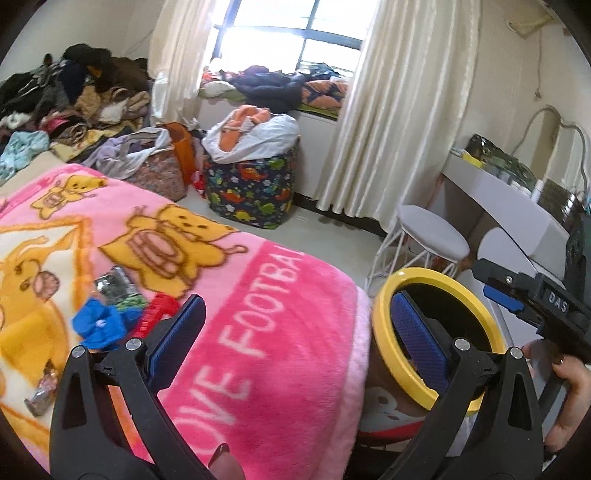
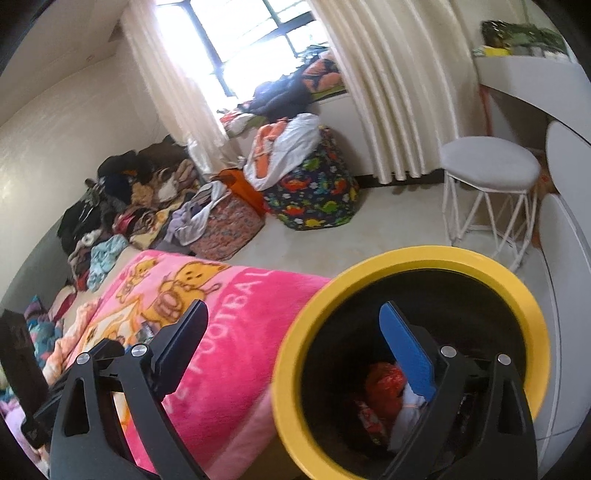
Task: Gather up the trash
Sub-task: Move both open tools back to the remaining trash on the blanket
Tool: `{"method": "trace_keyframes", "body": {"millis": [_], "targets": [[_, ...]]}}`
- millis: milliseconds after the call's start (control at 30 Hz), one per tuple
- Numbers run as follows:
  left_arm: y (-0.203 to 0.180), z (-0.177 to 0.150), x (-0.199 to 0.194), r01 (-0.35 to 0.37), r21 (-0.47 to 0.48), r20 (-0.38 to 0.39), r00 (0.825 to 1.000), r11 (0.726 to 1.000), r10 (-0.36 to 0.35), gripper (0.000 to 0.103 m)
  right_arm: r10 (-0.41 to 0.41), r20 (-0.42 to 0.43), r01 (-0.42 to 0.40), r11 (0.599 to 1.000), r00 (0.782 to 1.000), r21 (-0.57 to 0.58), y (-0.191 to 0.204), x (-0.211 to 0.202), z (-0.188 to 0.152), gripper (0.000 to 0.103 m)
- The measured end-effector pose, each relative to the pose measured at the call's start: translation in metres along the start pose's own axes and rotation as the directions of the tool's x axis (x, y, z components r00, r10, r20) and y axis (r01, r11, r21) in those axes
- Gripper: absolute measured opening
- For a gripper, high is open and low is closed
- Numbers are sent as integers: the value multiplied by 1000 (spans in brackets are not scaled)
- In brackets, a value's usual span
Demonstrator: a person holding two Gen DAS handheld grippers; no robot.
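My left gripper (image 1: 299,325) is open over the pink cartoon blanket (image 1: 280,295), with nothing between its fingers. Left of it on the blanket lie a crumpled blue scrap (image 1: 99,325), a red wrapper (image 1: 155,314), a silvery green wrapper (image 1: 114,284) and another foil wrapper (image 1: 42,395). The yellow-rimmed bin (image 1: 384,321) stands at the bed's edge. My right gripper (image 2: 295,332) is open and empty, its right finger over the mouth of the bin (image 2: 406,266). Inside the bin lie a red wrapper (image 2: 384,384) and white paper (image 2: 410,406). In the left wrist view, a hand (image 1: 569,387) holds the right gripper (image 1: 495,286).
A white stool (image 2: 487,162) and a white desk (image 1: 509,206) stand to the right of the bin. A dinosaur-print hamper (image 1: 251,188), a floral basket (image 2: 229,225) and heaps of clothes (image 1: 74,96) crowd the floor under the curtained window (image 1: 288,33).
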State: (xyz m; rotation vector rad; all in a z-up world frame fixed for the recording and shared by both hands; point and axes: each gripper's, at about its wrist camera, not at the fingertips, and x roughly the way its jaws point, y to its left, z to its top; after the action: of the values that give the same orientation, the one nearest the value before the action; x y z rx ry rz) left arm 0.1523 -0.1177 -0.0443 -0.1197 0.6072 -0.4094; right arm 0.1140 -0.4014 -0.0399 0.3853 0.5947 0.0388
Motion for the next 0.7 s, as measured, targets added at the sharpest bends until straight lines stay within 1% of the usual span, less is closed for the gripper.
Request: {"method": "trace_keyframes", "body": {"millis": [133,433,600,700], "targets": [[18,1,-6,-27,-21,10,1000,999,27,92,30,-22,-31,998,999,-51,26,7,-2,92],[61,4,-23,-85,-84,30,996,993,88,92,82,-68,-90,989,994,-122,69,23,-11,92],[91,4,-32,-138,-117,29,989,983,142,92,134,-111,-149,979,985,-136,94,37,-20,92],[113,4,-36,-171,-153,19,984,973,175,92,150,-141,-171,974,979,-148,107,47,-26,92]]}}
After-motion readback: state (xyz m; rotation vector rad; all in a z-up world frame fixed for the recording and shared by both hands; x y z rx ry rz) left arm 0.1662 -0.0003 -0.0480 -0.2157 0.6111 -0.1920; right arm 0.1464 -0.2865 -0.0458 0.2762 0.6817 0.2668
